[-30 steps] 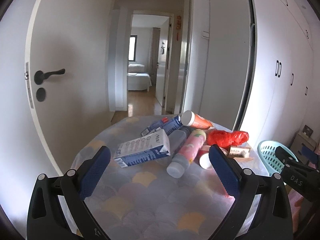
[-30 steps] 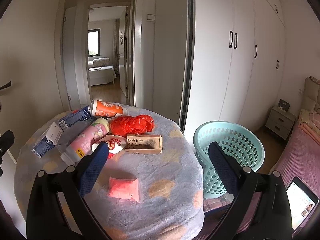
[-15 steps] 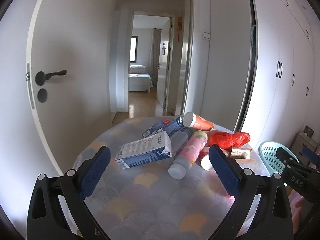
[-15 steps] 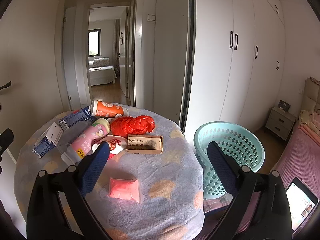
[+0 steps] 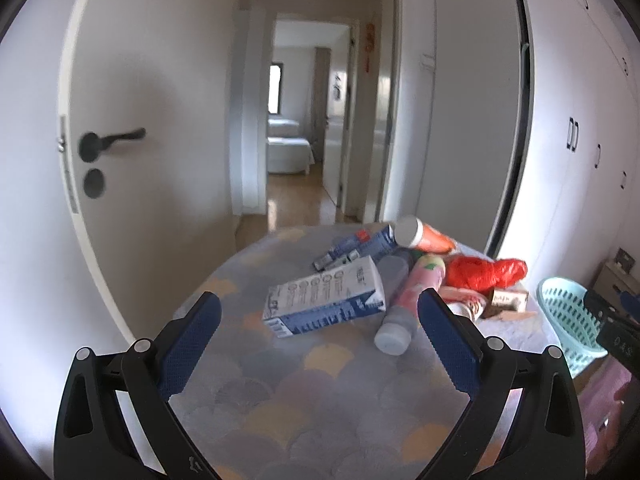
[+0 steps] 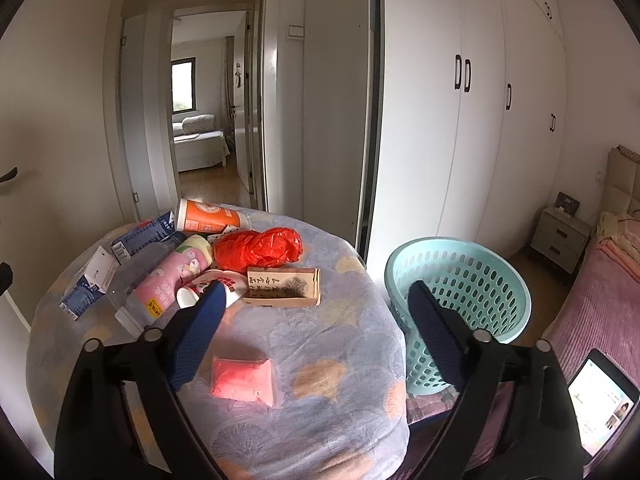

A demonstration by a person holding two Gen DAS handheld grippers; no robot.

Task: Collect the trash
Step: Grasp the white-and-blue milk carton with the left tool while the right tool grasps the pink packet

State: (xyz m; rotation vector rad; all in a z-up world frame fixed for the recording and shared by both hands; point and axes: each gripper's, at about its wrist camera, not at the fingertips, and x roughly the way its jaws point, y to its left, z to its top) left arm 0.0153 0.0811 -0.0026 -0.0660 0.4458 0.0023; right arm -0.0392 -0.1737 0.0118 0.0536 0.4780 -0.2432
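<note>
The left gripper [image 5: 319, 312] is a black plastic frame with triangular cut-outs, round silver screw heads along its top edge, and two fingers faced with dark blue dimpled rubber pads [image 5: 188, 350]. The right gripper [image 6: 316, 306] has the same black frame, silver screws and blue textured pads [image 6: 196, 340]; white lettering reading DAS marks its side.

Red bag [image 6: 258, 249] — teal basket [image 6: 460, 280]
</note>
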